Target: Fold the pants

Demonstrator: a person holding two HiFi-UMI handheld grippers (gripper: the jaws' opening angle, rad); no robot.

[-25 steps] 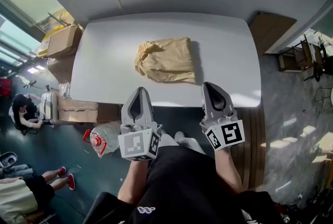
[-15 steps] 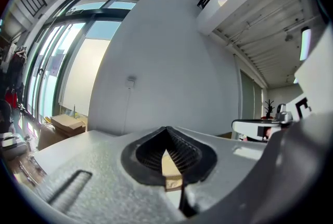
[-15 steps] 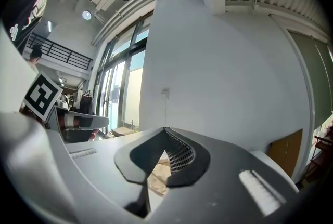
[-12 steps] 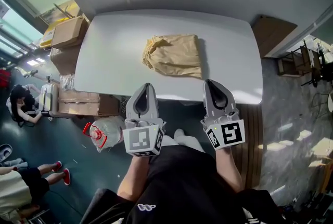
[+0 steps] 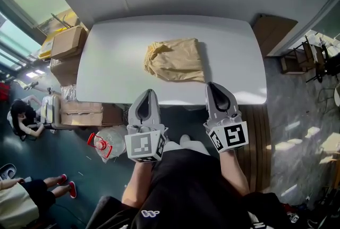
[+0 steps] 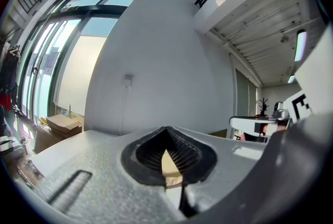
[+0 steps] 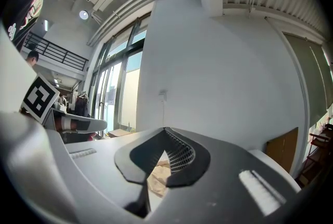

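The tan pants (image 5: 175, 60) lie folded into a compact bundle near the middle of the white table (image 5: 111, 58). Both grippers hover off the table's near edge, in front of the person's body. My left gripper (image 5: 149, 93) is shut with nothing in it, its tip near the table's front edge. My right gripper (image 5: 212, 87) is likewise shut and empty, tip just over the front edge, below the bundle's right corner. A sliver of the tan pants (image 6: 170, 166) shows past the shut jaws in the left gripper view, and the same pants (image 7: 157, 180) in the right gripper view.
Cardboard boxes (image 5: 66, 42) stack at the table's left, with a plastic bag and a red-handled item (image 5: 101, 143) on the floor below. A wooden cabinet (image 5: 276, 31) stands at the right. People sit at the far left (image 5: 24, 116).
The view has shifted a little; the pants bundle sits slightly right and lower in the picture. The right gripper edged a little toward the table. Both stay shut and empty.
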